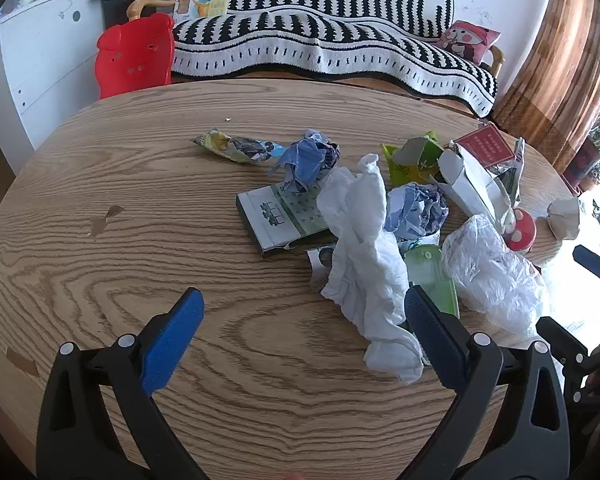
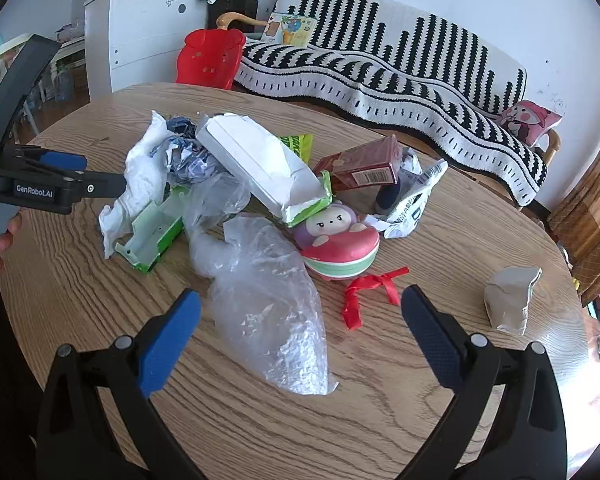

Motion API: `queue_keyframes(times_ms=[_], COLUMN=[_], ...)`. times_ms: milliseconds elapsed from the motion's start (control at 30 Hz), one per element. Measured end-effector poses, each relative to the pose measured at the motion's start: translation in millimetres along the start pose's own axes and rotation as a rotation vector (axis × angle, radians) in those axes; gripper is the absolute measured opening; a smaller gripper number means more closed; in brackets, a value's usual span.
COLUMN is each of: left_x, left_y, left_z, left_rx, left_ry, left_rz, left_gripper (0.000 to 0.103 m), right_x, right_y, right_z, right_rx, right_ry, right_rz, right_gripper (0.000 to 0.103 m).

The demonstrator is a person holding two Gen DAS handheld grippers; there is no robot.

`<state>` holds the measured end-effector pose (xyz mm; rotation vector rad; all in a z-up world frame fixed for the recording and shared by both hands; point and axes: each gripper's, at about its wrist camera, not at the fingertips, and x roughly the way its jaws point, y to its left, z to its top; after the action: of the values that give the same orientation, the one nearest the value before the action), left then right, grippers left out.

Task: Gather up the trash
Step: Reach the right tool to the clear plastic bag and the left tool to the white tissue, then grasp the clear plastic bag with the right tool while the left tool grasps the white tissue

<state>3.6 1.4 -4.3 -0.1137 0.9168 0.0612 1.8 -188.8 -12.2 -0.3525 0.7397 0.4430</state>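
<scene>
both tongs gaping wide over the tabletop: left tongs beside white tissue, right tongs around clear bag.

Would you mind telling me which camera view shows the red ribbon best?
The right wrist view: the red ribbon lies in full sight on the table, beside the clear plastic bag. In the left wrist view it cannot be seen at all.

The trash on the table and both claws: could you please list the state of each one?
Left claw: open, empty.
Right claw: open, empty.
White tissue: crumpled, against the left claw's right finger.
Clear plastic bag: empty, crumpled, lying flat.
White carton: torn open, crushed.
Red ribbon: loosely knotted.
Red box: closed, on its side.
</scene>
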Motion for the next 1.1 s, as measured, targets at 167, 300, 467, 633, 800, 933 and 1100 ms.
queue_keyframes(times_ms=[167,300,467,633,800,933,1100], left_x=[2,4,5,2,17,34,41], left_y=[0,0,-3,-13,-14,-8,-8], left_z=[-2,-2,-2,-2,7,12,9], left_rx=[0.000,0.004,0.020,0.085,0.119,0.064,0.009], left_ry=[0.008,0.004,-0.012,-0.070,-0.015,0.060,0.071], left_rz=[-0.003,0.004,0.013,0.026,0.088,0.043,-0.156], left_gripper=[0.098,0.098,0.098,0.098,0.098,0.088,0.043], right_x=[1,3,3,6,19,39,45], right_y=[2,4,3,-2,-1,-7,0], right_z=[0,-1,0,1,3,4,3], right_rx=[-0.001,-0.003,0.008,0.071,0.098,0.176,0.136], right_ry=[0.001,0.007,0.013,0.052,0.088,0.165,0.195], right_rz=[0.002,0.010,0.038,0.142,0.208,0.294,0.272], right_gripper=[0.097,0.097,0.097,0.097,0.096,0.080,0.038])
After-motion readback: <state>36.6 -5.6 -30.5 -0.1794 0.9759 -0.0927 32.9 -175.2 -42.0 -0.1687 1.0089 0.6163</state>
